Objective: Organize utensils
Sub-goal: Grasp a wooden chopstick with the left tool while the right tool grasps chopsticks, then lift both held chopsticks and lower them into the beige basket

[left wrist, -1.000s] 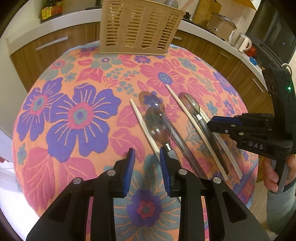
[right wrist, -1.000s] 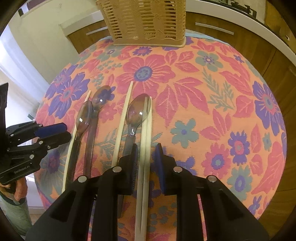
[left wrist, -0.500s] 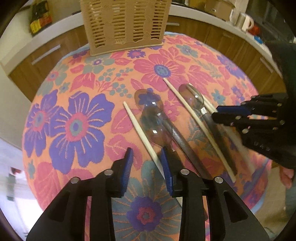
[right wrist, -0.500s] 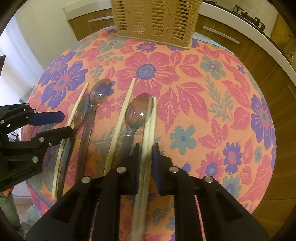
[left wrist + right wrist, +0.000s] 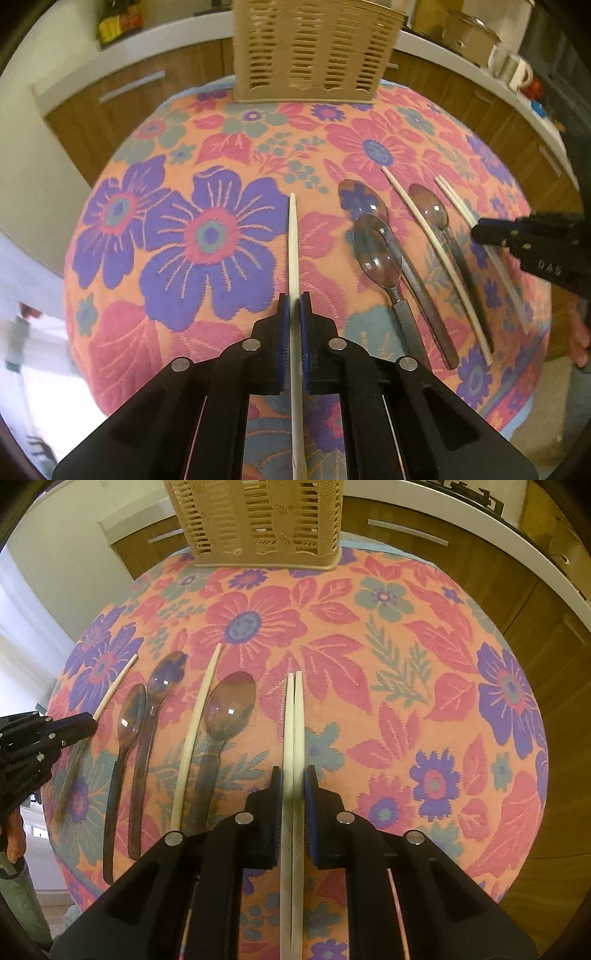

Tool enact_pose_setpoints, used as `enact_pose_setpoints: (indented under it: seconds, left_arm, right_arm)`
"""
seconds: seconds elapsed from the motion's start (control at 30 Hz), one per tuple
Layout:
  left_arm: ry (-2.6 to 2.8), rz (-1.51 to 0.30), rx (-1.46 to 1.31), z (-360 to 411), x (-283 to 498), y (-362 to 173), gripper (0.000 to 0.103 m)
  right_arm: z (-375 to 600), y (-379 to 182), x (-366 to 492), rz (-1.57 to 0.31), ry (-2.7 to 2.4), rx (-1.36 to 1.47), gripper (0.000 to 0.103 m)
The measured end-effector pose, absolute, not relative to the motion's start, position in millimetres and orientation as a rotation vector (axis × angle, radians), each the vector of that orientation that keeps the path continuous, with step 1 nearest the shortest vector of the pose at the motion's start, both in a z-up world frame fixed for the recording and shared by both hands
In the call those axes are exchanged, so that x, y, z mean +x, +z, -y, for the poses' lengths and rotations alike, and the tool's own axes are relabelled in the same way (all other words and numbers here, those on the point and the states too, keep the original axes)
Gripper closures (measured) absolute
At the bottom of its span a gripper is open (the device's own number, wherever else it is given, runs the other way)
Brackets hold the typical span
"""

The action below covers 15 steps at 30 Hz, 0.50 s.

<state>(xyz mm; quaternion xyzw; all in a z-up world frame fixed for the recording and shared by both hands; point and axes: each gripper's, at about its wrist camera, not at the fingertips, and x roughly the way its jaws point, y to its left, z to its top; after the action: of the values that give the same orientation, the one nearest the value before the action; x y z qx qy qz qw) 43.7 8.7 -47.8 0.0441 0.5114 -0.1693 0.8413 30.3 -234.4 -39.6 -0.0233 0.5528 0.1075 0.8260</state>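
My left gripper [image 5: 294, 299] is shut on a single white chopstick [image 5: 293, 240], which points away toward the basket. In the right wrist view my right gripper [image 5: 293, 771] is shut on a pair of white chopsticks [image 5: 294, 709] held side by side. Three clear smoky spoons [image 5: 376, 254] [image 5: 360, 201] [image 5: 430, 210] and one more white chopstick [image 5: 436, 251] lie on the flowered tablecloth [image 5: 207, 236] between the two grippers. A beige slotted utensil basket [image 5: 310, 48] stands at the far edge. The right gripper [image 5: 480, 232] also shows at the right of the left wrist view.
Wooden cabinets with a white counter [image 5: 122, 48] run behind the table. Mugs [image 5: 515, 70] and a pot [image 5: 469, 35] stand on the counter at the right. A hand [image 5: 580, 347] shows at the right table edge. The cloth right of the held pair [image 5: 424, 709] bears no objects.
My left gripper has shut on the single chopstick that lay left of the spoons. My right gripper has tightened on the pair, which now sits apart from the nearest spoon.
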Motion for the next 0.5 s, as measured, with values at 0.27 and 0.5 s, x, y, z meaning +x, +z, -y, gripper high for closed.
enact_pose_setpoints:
  seconds: [0.27,0.5]
  left_arm:
    - [-0.448,-1.143,0.116,-4,56,-46,0.085]
    - [-0.468,-1.179,0.308,20,67,-46,0.086]
  right_arm:
    - [227,-40,46,-1.298,0.324,-0.086,0.071]
    - [215,-39,66,-1.358,0.308,-0.143,0.085]
